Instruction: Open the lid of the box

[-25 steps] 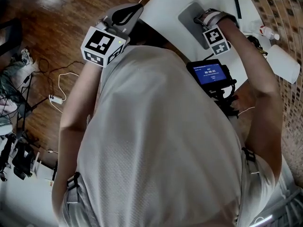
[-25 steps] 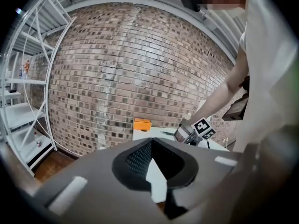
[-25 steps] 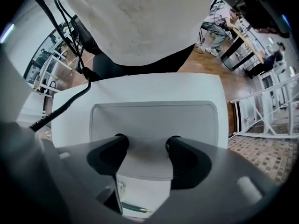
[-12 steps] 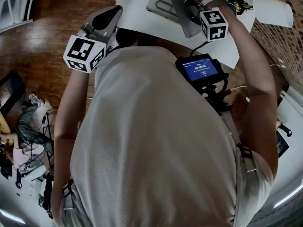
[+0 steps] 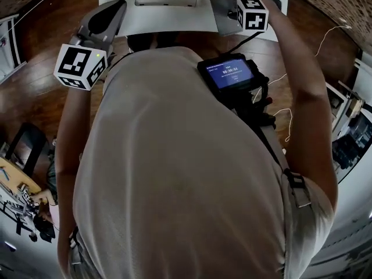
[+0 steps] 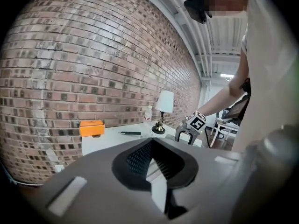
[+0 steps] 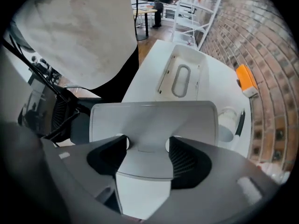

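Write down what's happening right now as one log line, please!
right gripper: jaws shut on lid | left gripper: jaws shut, empty | box: on table, apart from lid

box (image 7: 180, 78): white, oval recess on top | lid (image 7: 154, 118): grey flat panel, apart from it

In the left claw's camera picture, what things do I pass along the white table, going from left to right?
orange box → pen → little bottle → lamp → right claw, with its marker cube on top
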A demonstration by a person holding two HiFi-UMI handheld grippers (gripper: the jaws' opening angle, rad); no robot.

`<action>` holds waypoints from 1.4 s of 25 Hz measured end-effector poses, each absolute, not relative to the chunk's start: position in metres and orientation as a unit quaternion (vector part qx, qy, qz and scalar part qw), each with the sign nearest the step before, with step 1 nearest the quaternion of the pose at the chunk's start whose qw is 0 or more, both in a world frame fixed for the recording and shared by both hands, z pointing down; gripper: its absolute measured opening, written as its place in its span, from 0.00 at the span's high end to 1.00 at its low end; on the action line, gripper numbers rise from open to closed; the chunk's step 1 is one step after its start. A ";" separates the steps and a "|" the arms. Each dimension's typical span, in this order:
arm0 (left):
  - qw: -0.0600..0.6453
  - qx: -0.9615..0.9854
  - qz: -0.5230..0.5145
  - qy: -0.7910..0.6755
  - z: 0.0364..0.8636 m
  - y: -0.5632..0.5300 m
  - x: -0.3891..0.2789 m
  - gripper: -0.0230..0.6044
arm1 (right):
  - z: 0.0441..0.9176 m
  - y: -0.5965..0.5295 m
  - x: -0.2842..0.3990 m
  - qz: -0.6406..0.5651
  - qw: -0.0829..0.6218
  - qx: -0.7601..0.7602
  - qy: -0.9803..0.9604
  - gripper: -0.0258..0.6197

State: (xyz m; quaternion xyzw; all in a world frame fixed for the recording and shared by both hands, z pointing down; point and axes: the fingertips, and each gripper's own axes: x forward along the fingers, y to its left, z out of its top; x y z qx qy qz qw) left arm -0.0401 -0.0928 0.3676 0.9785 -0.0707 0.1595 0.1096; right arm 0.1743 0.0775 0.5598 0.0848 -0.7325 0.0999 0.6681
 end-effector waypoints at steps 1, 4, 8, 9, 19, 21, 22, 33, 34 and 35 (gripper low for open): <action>0.112 0.978 0.160 -0.070 0.369 -0.092 -0.040 0.96 | 0.564 0.082 0.176 0.116 0.666 0.089 -0.732 0.52; 0.113 0.978 0.163 -0.068 0.369 -0.089 -0.039 0.96 | 0.575 0.091 0.176 0.158 0.653 0.097 -0.735 0.52; 0.109 0.977 0.168 -0.071 0.361 -0.087 -0.042 0.96 | 0.586 0.091 0.170 0.185 0.642 0.103 -0.737 0.52; 0.108 0.977 0.169 -0.074 0.359 -0.086 -0.044 0.96 | 0.590 0.091 0.170 0.190 0.644 0.102 -0.734 0.52; 0.105 0.974 0.180 -0.091 0.353 -0.081 -0.058 0.96 | 0.613 0.100 0.190 0.186 0.694 0.087 -0.690 0.51; 0.107 0.974 0.180 -0.091 0.356 -0.079 -0.057 0.96 | 0.616 0.100 0.191 0.175 0.698 0.093 -0.689 0.51; 0.107 0.974 0.180 -0.090 0.357 -0.079 -0.056 0.96 | 0.618 0.100 0.191 0.169 0.698 0.098 -0.689 0.51; 0.107 0.976 0.176 -0.071 0.359 -0.083 -0.047 0.96 | 0.602 0.081 0.198 0.151 0.675 0.172 -0.701 0.51; 0.107 0.976 0.175 -0.070 0.361 -0.084 -0.047 0.96 | 0.594 0.075 0.197 0.144 0.668 0.186 -0.705 0.53; 0.107 0.976 0.174 -0.070 0.363 -0.086 -0.046 0.96 | 0.582 0.066 0.196 0.133 0.659 0.209 -0.710 0.57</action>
